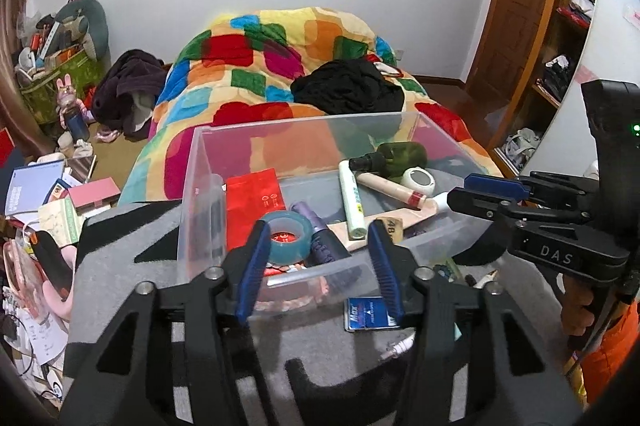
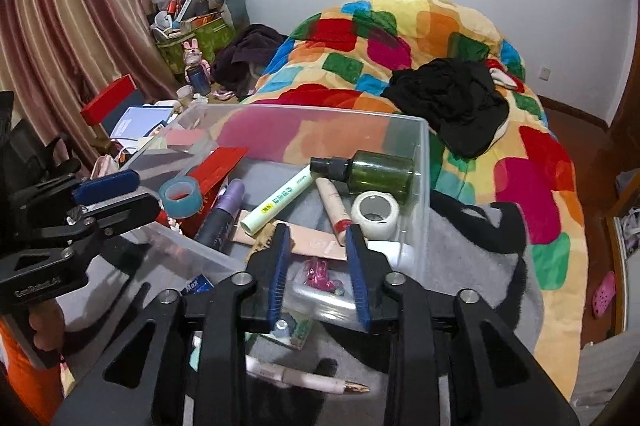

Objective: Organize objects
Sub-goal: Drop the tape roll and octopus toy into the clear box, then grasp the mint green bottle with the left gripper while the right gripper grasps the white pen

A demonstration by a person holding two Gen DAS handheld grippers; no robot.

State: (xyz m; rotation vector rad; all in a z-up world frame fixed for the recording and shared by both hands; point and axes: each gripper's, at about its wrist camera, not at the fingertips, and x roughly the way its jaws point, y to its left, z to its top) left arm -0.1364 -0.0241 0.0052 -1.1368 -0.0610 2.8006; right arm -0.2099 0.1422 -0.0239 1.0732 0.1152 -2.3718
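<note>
A clear plastic bin (image 1: 192,186) (image 2: 424,162) stands on a grey cloth. It holds a blue tape roll (image 1: 289,235) (image 2: 181,197), a green spray bottle (image 1: 390,156) (image 2: 376,172), a white-green tube (image 1: 351,204) (image 2: 280,202), a red packet (image 1: 253,196), a purple tube (image 2: 224,214) and a white tape roll (image 2: 375,212). My left gripper (image 1: 318,246) is open and empty over the bin's near edge, by the blue tape. My right gripper (image 2: 318,250) is open and empty over the bin's near corner.
A blue card (image 1: 366,314), a white pen (image 2: 308,380) and small packets (image 2: 296,330) lie on the cloth outside the bin. A bed with a colourful quilt (image 1: 280,66) and black clothes (image 2: 452,102) is behind. Clutter of books and boxes (image 1: 44,194) lies left.
</note>
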